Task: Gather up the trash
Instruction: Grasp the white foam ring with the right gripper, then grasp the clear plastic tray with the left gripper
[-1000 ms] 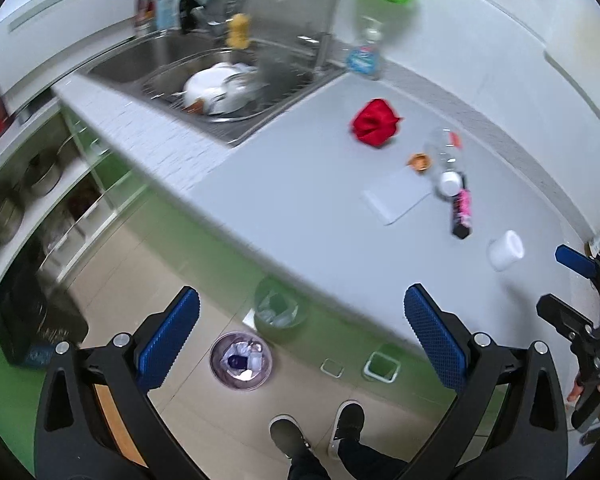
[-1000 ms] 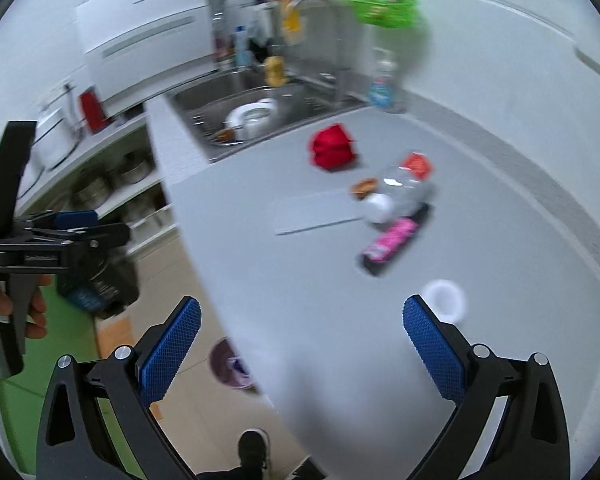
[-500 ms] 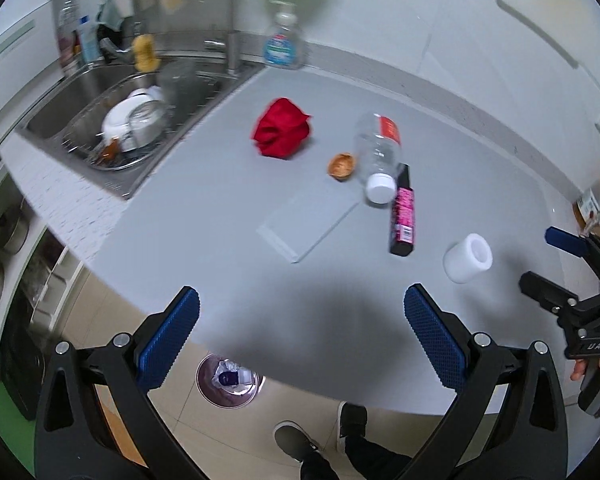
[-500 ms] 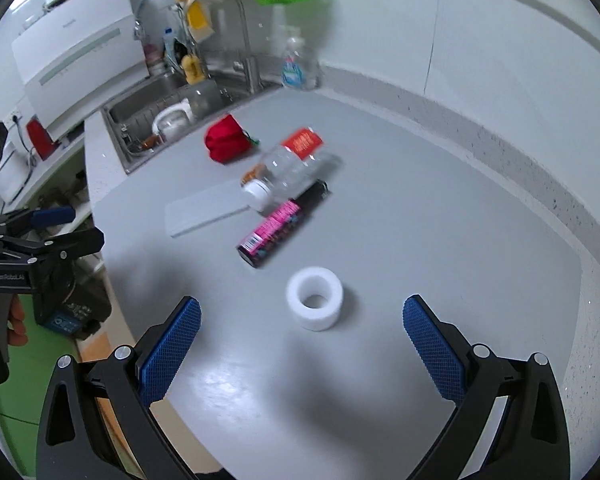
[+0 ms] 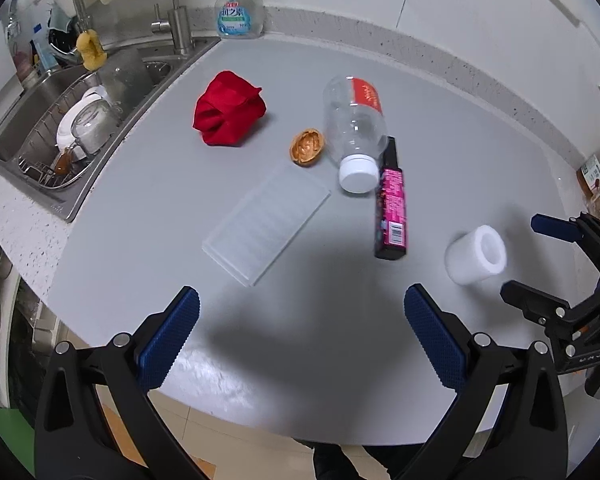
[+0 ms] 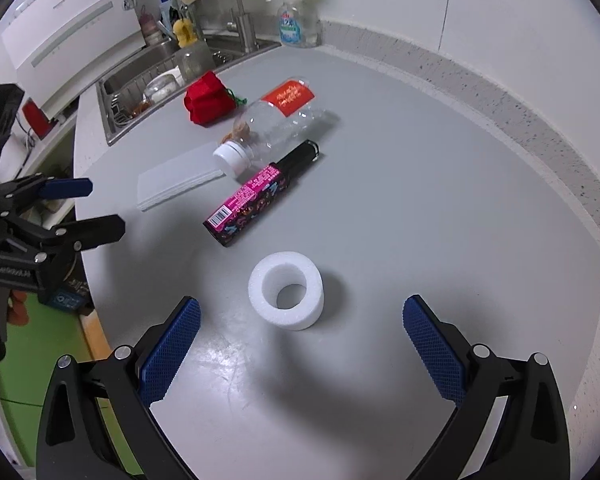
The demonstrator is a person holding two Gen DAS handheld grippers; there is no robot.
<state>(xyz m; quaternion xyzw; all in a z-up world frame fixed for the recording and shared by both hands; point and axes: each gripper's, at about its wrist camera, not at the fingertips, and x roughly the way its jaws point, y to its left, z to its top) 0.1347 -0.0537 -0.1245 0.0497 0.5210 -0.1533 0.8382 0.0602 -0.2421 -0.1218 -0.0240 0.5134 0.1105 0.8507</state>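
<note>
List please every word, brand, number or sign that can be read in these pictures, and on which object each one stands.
Soap dispenser: blue label with large characters, too blurred to read.
Plastic bottle: gold script on the red label, not legible.
Pink box: a barcode and colourful print; digits and words too small.
Left gripper: white lettering on its body, too blurred to read.
Right gripper: small white mark, unreadable.
Foam ring: no text.

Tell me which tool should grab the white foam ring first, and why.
Right. The right tool is open with the white foam ring just ahead, nearly centred between its fingers. The left tool, also open, has the ring off to its right, beyond its finger, with bare countertop ahead.
</note>
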